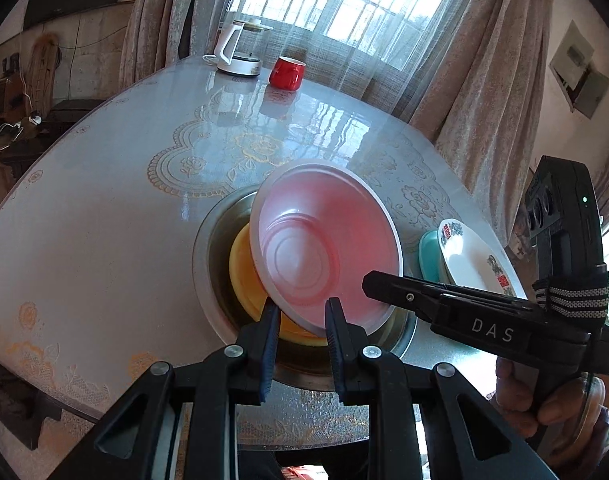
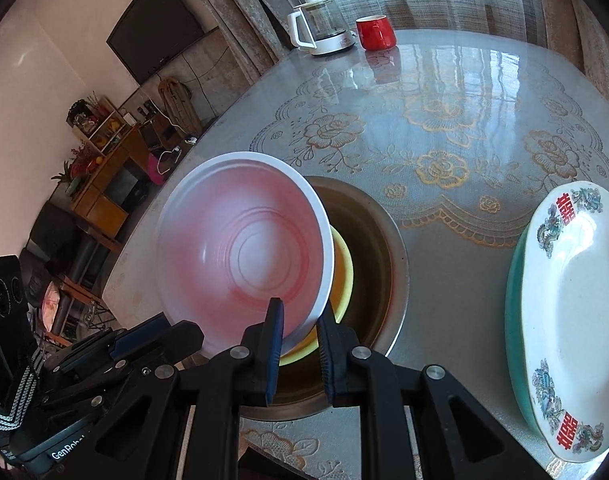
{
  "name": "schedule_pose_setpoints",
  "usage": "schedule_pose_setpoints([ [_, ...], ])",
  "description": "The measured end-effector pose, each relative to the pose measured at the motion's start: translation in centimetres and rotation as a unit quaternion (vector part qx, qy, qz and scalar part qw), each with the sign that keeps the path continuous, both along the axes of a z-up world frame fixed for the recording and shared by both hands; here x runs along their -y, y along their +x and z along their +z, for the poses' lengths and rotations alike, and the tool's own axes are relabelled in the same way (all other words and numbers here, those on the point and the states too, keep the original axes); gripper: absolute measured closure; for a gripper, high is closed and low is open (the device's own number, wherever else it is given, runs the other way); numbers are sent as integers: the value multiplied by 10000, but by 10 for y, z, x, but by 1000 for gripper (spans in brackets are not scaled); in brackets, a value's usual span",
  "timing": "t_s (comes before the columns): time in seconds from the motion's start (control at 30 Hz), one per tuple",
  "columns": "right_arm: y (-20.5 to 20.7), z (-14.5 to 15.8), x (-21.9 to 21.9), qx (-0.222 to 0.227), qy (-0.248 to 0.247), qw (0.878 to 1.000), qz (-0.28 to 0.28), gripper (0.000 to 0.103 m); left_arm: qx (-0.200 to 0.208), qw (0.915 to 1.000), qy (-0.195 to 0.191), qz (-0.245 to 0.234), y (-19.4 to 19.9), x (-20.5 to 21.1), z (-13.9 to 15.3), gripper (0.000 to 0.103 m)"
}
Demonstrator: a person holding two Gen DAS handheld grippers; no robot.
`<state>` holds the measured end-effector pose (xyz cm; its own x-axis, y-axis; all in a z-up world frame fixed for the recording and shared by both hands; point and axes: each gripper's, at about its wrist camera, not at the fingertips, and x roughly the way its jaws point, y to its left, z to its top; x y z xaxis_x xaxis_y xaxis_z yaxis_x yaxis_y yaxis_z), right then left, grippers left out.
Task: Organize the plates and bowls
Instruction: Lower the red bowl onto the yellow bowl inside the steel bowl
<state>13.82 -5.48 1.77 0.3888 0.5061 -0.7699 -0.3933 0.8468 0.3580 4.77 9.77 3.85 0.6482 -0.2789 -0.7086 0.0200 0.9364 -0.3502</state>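
Both our tools, left tool and right tool, pinch the pink bowl's near rim; yellow bowl sits just below.

The right hand-held gripper pinches the near rim of the tilted pink bowl. Beneath the bowl sits a yellow bowl inside the table's metal basin.
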Motion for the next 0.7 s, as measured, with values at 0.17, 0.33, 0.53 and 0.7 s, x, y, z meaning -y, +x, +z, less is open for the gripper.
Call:
schedule_pose_setpoints([
  [0.17, 0, -5, 3, 1, -42, 10000, -55, 86, -79, 10000, 11, 24, 1, -2, -7, 81],
  [0.33, -4, -7, 7, 36, -56, 9999, -115, 85, -87, 9998, 147, 35, 2, 0, -9, 80],
  [0.53, 1, -10, 9, 57, -12, 9997, -226, 84, -75, 9996, 286, -22, 3, 3, -12, 78],
  [0.7, 0, -9, 5, 244, -151, 9994, -210, 88, 1, 9995, 331, -3, 2, 0, -8, 69],
])
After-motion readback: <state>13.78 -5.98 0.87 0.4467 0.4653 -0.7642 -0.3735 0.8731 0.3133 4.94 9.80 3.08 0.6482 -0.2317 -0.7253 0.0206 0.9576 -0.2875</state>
